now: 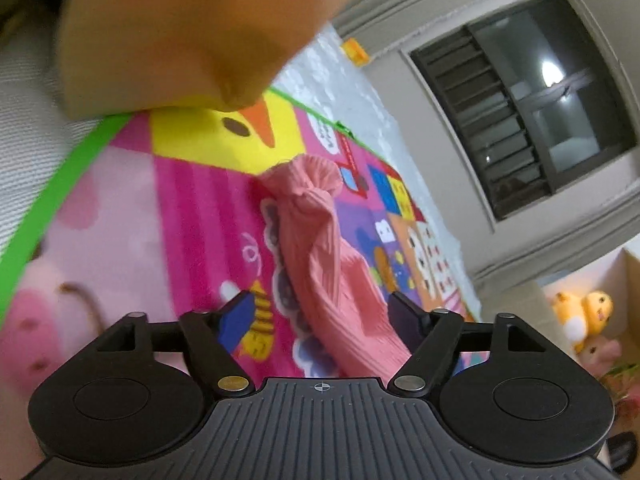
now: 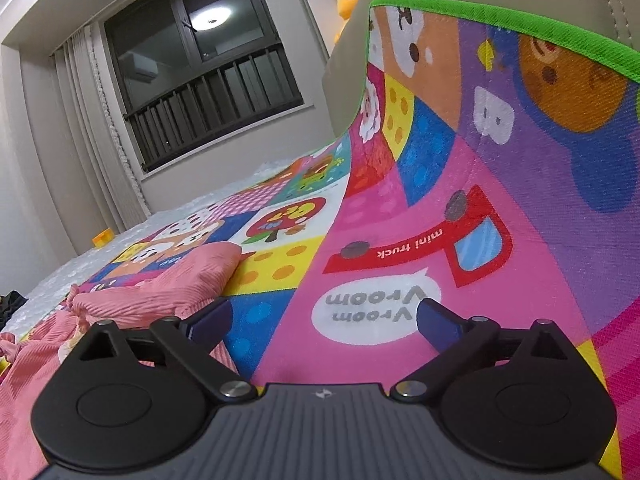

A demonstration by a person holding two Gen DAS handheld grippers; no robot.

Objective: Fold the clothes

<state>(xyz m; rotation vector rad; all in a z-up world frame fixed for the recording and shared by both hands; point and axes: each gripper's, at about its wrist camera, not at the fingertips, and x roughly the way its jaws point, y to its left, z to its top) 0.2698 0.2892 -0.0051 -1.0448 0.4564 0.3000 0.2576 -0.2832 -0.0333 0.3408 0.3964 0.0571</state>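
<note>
Our left gripper [image 1: 320,312] and right gripper [image 2: 324,320] gape empty; the bunched garment [image 1: 320,248] may snag the mat [image 1: 200,200].

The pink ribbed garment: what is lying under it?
The pink ribbed garment lies on the colourful cartoon play mat. The mat's prints show around it; anything directly beneath the cloth is covered and cannot be seen.

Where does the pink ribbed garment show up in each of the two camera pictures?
Left wrist view: the pink ribbed garment runs up the middle, from between the open left tongs toward the yellow chick.
Right wrist view: it lies at lower left, beside the open right tongs.
Shared landmark: the red mini truck print on the play mat.
</note>
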